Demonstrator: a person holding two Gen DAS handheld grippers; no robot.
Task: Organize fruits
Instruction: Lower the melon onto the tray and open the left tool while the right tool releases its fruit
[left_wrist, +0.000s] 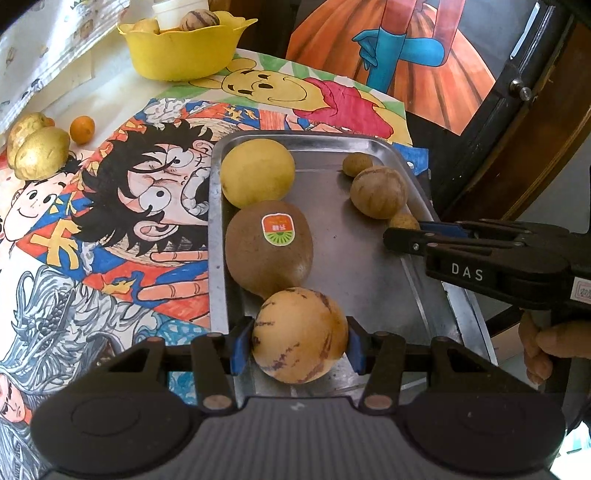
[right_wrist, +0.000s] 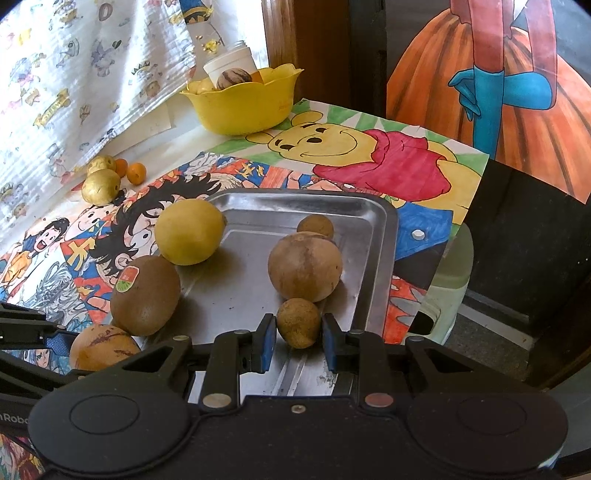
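A metal tray (left_wrist: 332, 236) holds a yellow round fruit (left_wrist: 257, 172), a brown kiwi with a sticker (left_wrist: 269, 248), a striped brown melon-like fruit (left_wrist: 378, 191) and small brown fruits (left_wrist: 357, 164). My left gripper (left_wrist: 300, 338) is shut on a purple-streaked orange fruit (left_wrist: 299, 334) at the tray's near end. My right gripper (right_wrist: 299, 338) is open around a small brown fruit (right_wrist: 298, 322); gaps show on both sides. The right gripper also shows in the left wrist view (left_wrist: 402, 236).
A yellow bowl (left_wrist: 181, 48) with fruit and a white cup stands at the back. Two golden fruits (left_wrist: 40, 151) and a small orange fruit (left_wrist: 82, 129) lie at the left on cartoon drawings. A dark chair (left_wrist: 517, 129) stands to the right.
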